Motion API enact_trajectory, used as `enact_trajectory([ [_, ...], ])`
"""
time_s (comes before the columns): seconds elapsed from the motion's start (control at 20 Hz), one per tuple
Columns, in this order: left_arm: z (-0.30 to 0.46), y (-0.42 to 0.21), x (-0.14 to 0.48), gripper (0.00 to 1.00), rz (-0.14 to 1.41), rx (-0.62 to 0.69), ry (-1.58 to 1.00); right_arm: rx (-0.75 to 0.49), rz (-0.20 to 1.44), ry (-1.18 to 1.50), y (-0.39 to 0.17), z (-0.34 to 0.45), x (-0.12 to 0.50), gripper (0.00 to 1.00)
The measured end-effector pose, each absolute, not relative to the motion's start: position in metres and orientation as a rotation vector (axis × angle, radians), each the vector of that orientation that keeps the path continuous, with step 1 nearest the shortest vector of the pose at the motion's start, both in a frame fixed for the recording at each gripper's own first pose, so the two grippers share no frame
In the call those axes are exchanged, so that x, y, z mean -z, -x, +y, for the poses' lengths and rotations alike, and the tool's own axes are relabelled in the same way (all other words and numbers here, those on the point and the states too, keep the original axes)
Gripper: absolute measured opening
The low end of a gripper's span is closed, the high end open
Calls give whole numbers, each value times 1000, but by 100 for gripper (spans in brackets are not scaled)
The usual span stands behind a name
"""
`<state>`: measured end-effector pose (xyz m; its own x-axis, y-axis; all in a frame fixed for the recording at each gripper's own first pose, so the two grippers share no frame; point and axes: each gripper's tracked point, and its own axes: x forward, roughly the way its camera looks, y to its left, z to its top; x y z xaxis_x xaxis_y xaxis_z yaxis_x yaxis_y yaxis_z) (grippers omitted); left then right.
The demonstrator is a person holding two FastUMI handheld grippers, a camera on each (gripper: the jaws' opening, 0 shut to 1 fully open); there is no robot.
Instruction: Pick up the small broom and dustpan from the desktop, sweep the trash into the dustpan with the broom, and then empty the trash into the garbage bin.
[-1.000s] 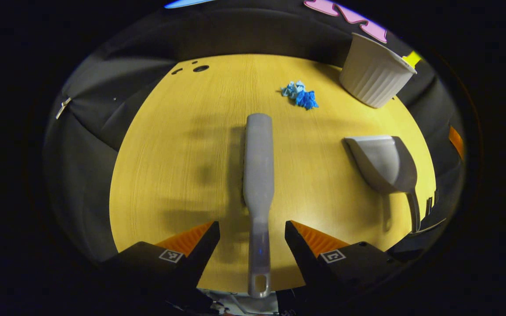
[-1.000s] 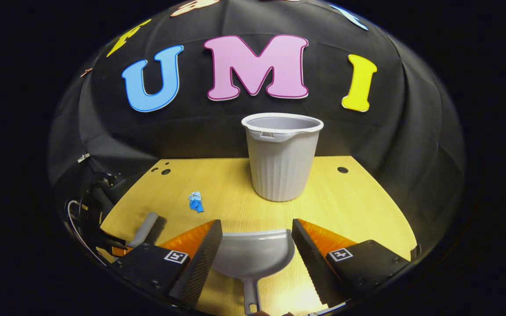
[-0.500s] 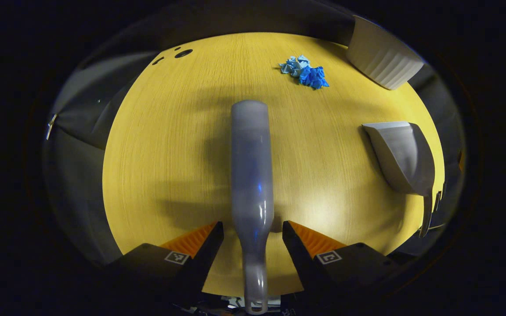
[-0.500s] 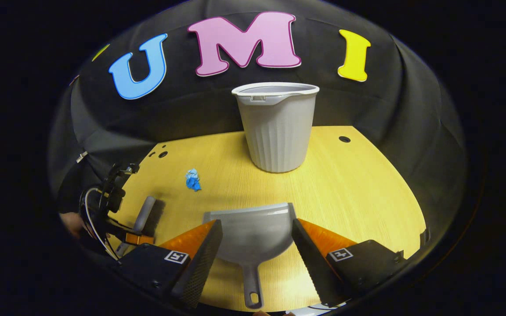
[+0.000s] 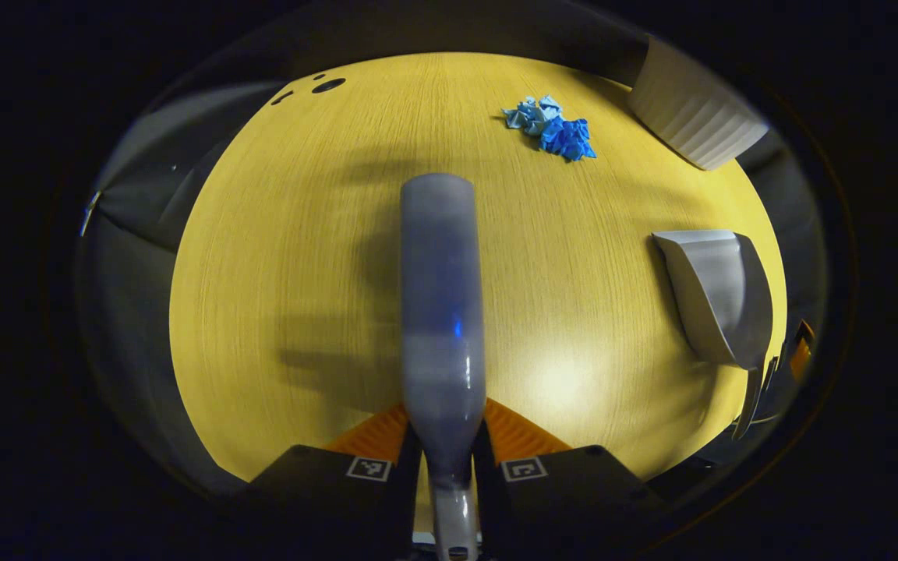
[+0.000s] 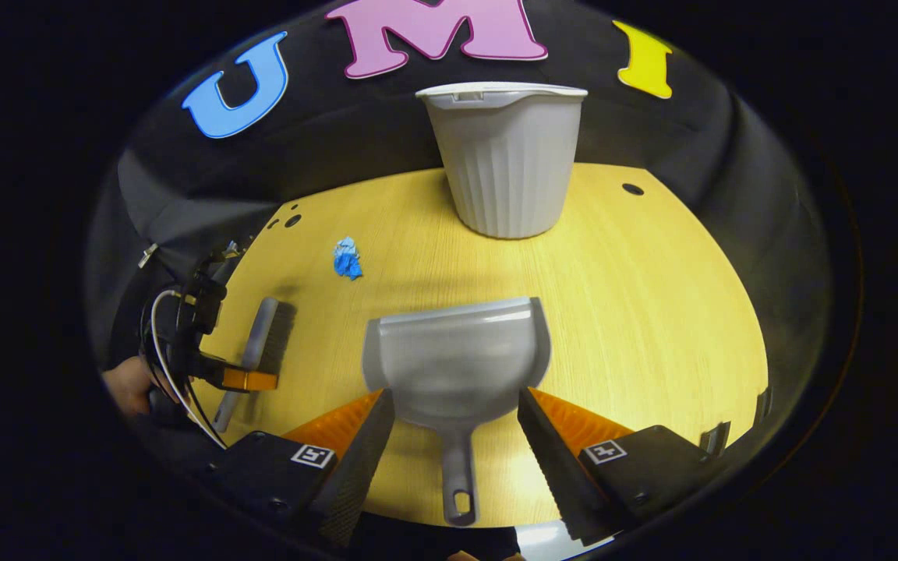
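The grey small broom [image 5: 441,312] points away from me along the yellow desktop [image 5: 293,257], and my left gripper [image 5: 446,460] is shut on its handle. In the right gripper view the broom [image 6: 258,343] lies at the left with that gripper clamped on it. The grey dustpan [image 6: 457,366] lies flat, mouth toward the bin, its handle running back between the spread fingers of my open right gripper [image 6: 455,436], which do not touch it. The dustpan [image 5: 718,300] also sits at the right of the left gripper view. Crumpled blue paper trash [image 5: 550,132] [image 6: 348,259] lies beyond the broom.
A grey ribbed garbage bin [image 6: 505,156] [image 5: 694,117] stands upright at the back of the desktop. Small holes [image 6: 291,220] mark the far left corner and one hole [image 6: 632,189] the far right. A person's hand [image 6: 125,389] holds the left gripper at the desk's left edge.
My left gripper has shut on the broom handle, having been open around it. My right gripper has tilted down over the dustpan, whose handle now lies fully between its open fingers.
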<state>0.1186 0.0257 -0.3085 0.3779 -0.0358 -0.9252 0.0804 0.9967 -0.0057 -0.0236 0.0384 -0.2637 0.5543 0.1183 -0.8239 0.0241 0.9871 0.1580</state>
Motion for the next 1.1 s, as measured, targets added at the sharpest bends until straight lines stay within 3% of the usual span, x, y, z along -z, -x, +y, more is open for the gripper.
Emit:
enact_trajectory([
  [0.3,29,-119,308,27,1124,41,18,-65,1155,-187,44,48,274,99],
  [0.7,24,-121,295,27,1057,45,23,-48,1310,-78,64,43,324,99],
  [1.1,44,-148,252,27,1001,41,-69,-68,1359,-21,57,39,368,99],
])
